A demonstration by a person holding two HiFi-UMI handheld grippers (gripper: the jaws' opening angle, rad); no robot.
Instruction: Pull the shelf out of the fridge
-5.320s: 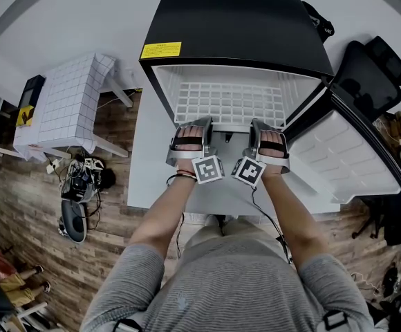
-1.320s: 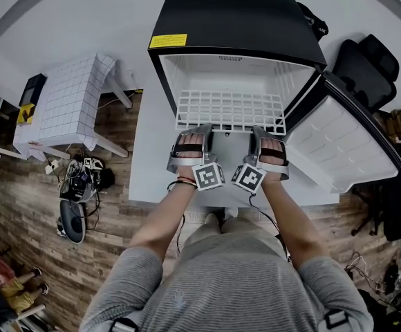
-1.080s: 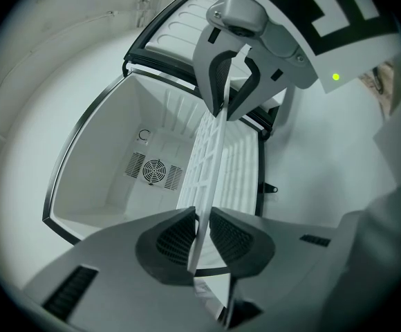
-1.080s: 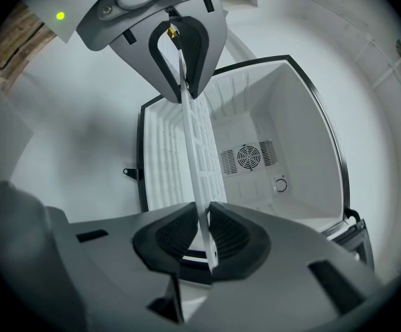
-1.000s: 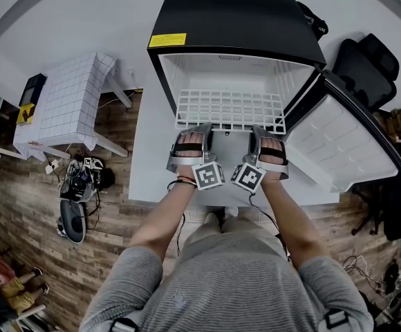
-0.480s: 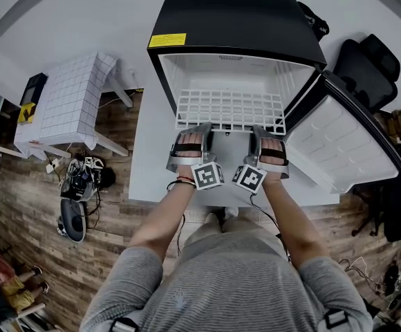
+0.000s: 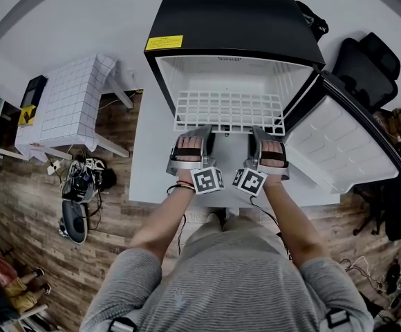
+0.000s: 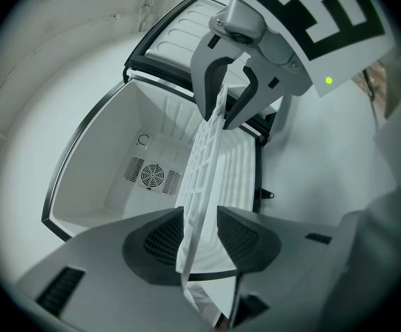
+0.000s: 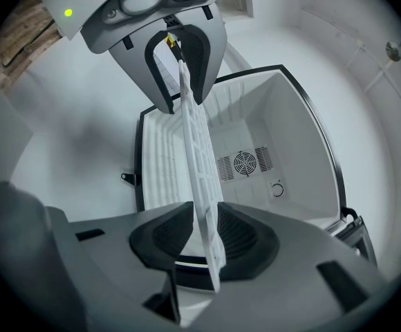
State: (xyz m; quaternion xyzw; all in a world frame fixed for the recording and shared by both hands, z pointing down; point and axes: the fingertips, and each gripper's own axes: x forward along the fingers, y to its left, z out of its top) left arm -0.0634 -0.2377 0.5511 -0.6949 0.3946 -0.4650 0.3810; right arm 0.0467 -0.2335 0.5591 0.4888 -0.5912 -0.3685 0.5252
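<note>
This looks like a test room or lab corner, not a kitchen: a small black fridge (image 7: pixel 235 19) sits door open on a low white platform (image 7: pixel 145 164) against a bare white wall (image 7: pixel 69 12). There's a wood-plank floor (image 7: pixel 28 213) all round, a black office chair (image 7: pixel 363 71) at the right, a white tiled side table (image 7: pixel 69 102) at the left, and a tangle of cables and gear (image 7: pixel 81 178) dumped on the floor beside it.

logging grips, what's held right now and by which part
Nothing is gripped: the left gripper and right gripper jaws have just been opening, with the shelf front edge loose between them.
</note>
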